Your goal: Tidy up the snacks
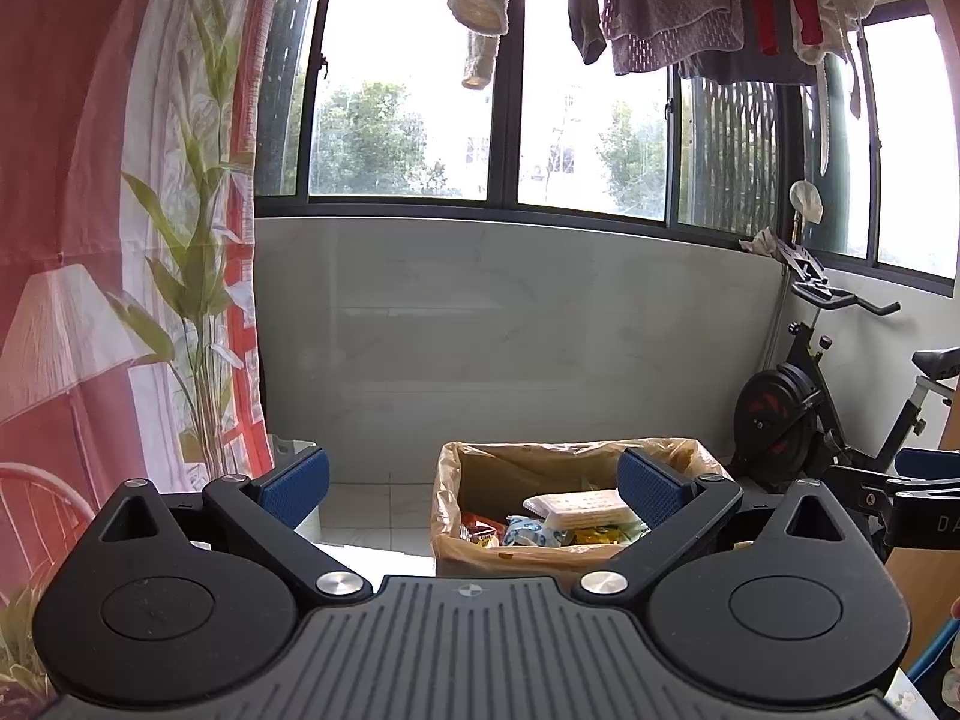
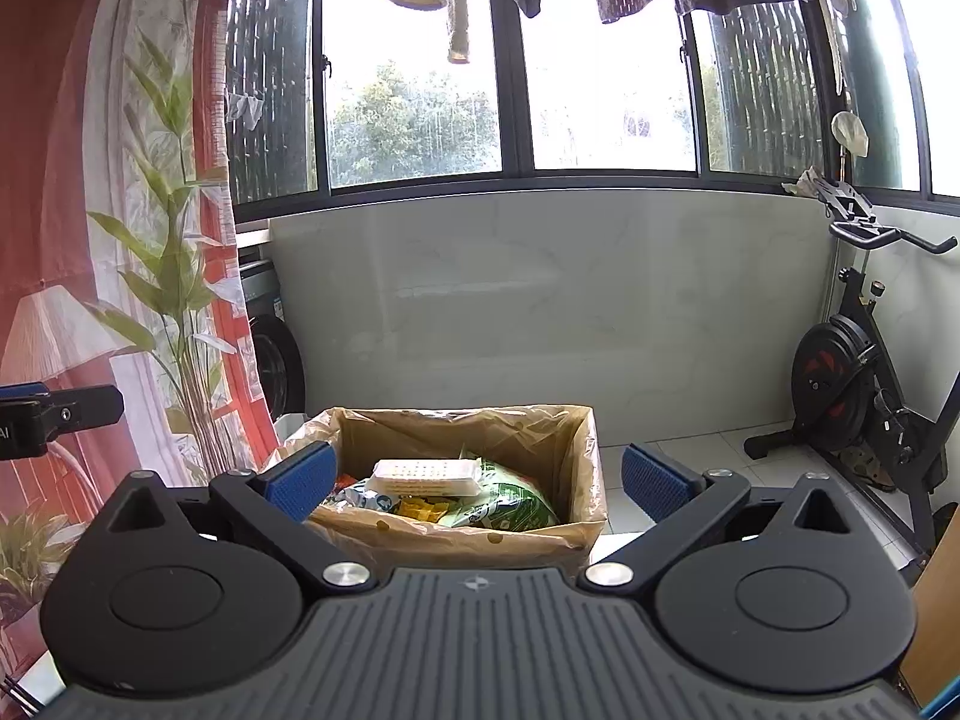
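Note:
A cardboard box lined with a plastic bag (image 1: 480, 468) (image 2: 582, 468) stands on the floor and holds several snack packs. On top lies a clear pack of pale crackers (image 1: 576, 507) (image 2: 426, 475), with a green bag (image 2: 504, 504), a blue-white pack (image 1: 531, 531) and yellow snacks (image 2: 420, 507) below it. My left gripper (image 1: 474, 489) is open and empty, held above and before the box. My right gripper (image 2: 480, 483) is open and empty, also above the box's near side. Each gripper's tip shows at the edge of the other's view.
A black exercise bike (image 1: 798, 408) (image 2: 864, 378) stands at the right. A printed curtain with a plant motif (image 1: 150, 240) (image 2: 120, 210) hangs at the left. Laundry (image 1: 690, 0) hangs over the window. A washing machine (image 2: 276, 354) sits behind the curtain. A white bin (image 1: 291, 450) stands left of the box.

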`<state>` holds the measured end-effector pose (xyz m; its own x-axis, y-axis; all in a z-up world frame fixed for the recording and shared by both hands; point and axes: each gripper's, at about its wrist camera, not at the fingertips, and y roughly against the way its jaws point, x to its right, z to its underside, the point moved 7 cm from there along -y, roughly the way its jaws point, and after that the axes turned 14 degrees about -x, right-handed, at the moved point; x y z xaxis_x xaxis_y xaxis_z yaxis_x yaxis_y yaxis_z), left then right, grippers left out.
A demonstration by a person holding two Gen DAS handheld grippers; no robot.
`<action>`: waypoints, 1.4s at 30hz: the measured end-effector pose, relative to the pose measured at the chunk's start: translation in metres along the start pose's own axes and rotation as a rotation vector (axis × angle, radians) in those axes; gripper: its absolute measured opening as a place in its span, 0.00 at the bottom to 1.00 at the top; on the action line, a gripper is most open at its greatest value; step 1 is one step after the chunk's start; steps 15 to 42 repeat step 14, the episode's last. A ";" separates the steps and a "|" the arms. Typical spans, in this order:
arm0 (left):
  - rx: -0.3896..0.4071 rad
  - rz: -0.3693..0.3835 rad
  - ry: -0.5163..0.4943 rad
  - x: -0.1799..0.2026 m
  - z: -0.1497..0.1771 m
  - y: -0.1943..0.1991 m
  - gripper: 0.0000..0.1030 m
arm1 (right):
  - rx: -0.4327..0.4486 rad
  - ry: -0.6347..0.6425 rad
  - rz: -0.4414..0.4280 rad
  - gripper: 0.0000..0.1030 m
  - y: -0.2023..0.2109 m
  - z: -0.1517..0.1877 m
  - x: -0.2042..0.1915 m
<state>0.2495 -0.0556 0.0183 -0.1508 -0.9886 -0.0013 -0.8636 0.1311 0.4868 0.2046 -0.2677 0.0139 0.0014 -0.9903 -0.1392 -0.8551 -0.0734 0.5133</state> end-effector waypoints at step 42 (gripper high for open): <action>-0.005 0.014 0.014 -0.004 0.001 -0.002 0.99 | -0.006 0.003 -0.005 1.00 -0.004 0.001 -0.002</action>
